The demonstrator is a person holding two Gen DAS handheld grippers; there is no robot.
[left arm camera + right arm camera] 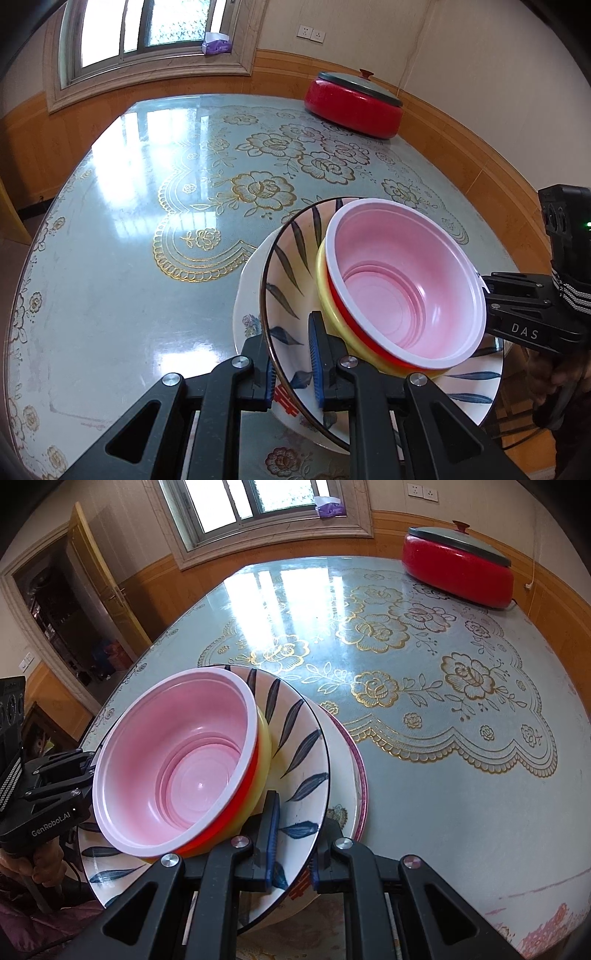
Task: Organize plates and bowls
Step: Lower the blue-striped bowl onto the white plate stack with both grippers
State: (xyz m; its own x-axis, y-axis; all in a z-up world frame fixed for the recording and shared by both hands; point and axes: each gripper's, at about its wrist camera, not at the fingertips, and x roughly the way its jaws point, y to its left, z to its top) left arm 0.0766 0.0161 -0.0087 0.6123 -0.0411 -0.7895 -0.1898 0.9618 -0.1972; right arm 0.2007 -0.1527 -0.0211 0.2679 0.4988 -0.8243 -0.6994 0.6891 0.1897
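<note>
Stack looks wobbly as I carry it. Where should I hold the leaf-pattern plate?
Grip the leaf-pattern plate by its thin rim, from opposite sides, as the left gripper and right gripper do now. The bowls fill its middle, leaving only the rim free.

- Left gripper (293, 363) clamps the leaf plate's (284, 273) rim.
- Pink bowl (402, 284) sits just right of its fingers.
- Right gripper (491, 295) grips the plate's far side.

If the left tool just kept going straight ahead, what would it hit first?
Probably the nested bowls: the left tool already straddles the leaf-patterned plate rim, and the yellow outer bowl sits right ahead, slightly right. Depth is uncertain.
</note>
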